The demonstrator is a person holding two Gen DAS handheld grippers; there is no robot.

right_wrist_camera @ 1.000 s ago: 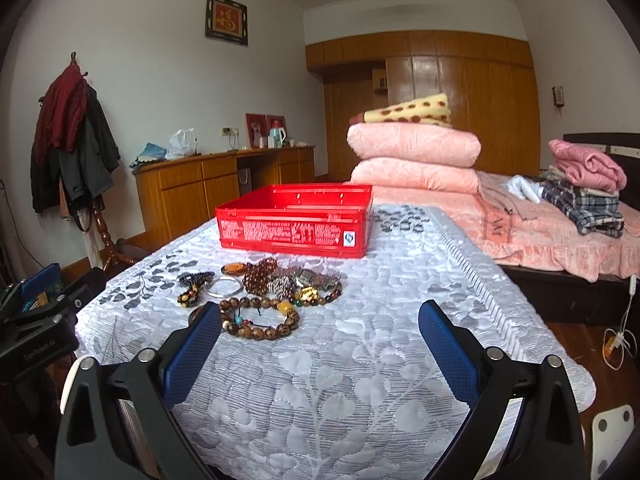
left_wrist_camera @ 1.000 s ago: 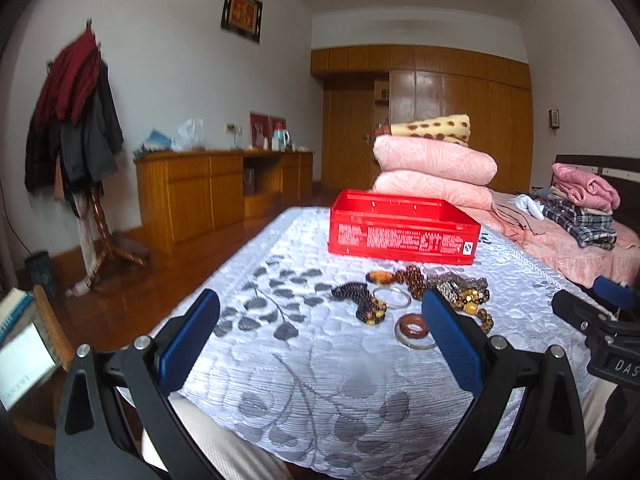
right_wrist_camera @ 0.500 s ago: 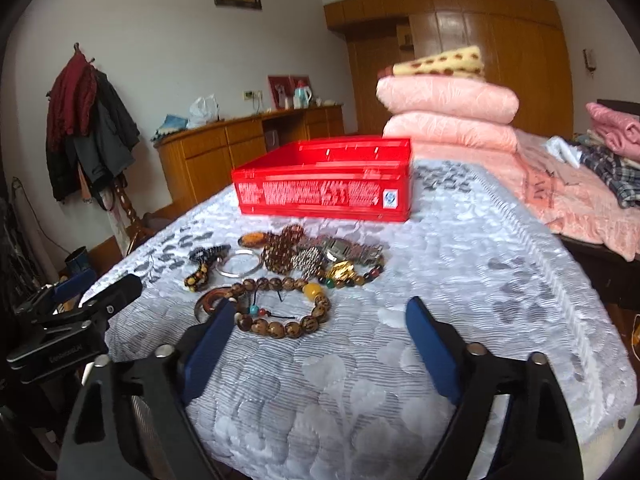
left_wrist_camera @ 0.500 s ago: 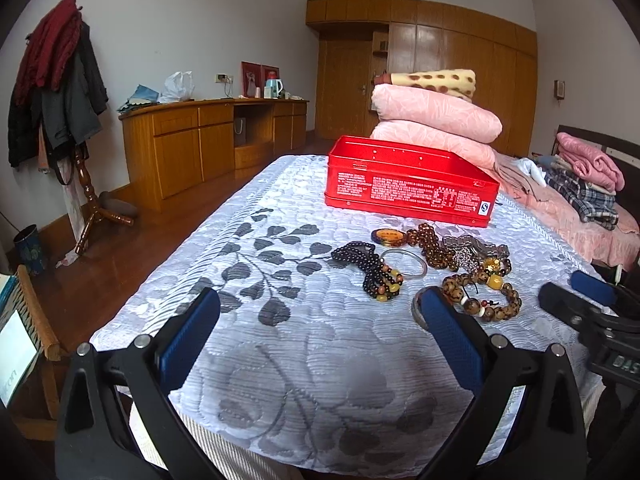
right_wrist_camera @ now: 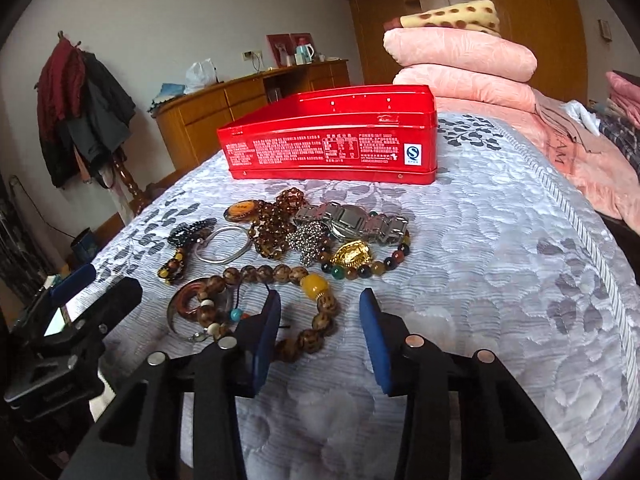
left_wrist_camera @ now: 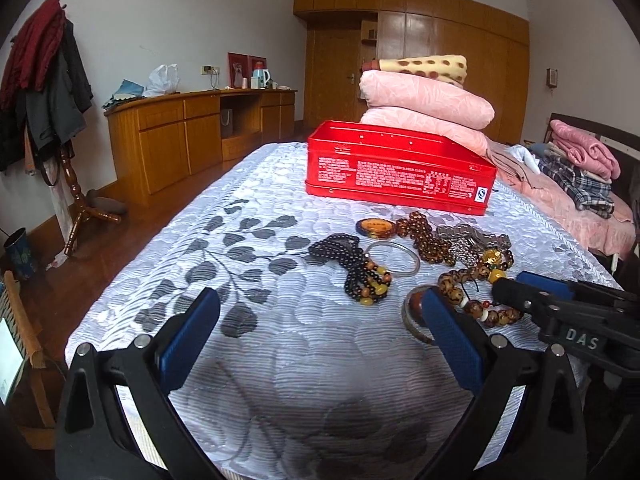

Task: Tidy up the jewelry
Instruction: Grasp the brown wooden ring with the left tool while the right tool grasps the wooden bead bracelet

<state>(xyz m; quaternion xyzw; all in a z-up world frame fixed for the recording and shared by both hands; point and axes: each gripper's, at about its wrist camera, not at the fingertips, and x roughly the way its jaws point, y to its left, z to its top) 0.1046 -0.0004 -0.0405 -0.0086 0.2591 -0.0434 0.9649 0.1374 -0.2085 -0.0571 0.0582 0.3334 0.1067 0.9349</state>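
Right gripper [right_wrist_camera: 318,320] closing, nothing yet pinched; wooden bead bracelet [right_wrist_camera: 280,276] at its twelve o'clock. Left gripper [left_wrist_camera: 320,320] released, empty. Red tin [right_wrist_camera: 332,140] beyond.

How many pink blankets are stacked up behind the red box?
2. One pink blanket lies on top, right under a spotted yellow blanket. The other pink blanket lies beneath it, behind the red box. More may be hidden behind the stack.
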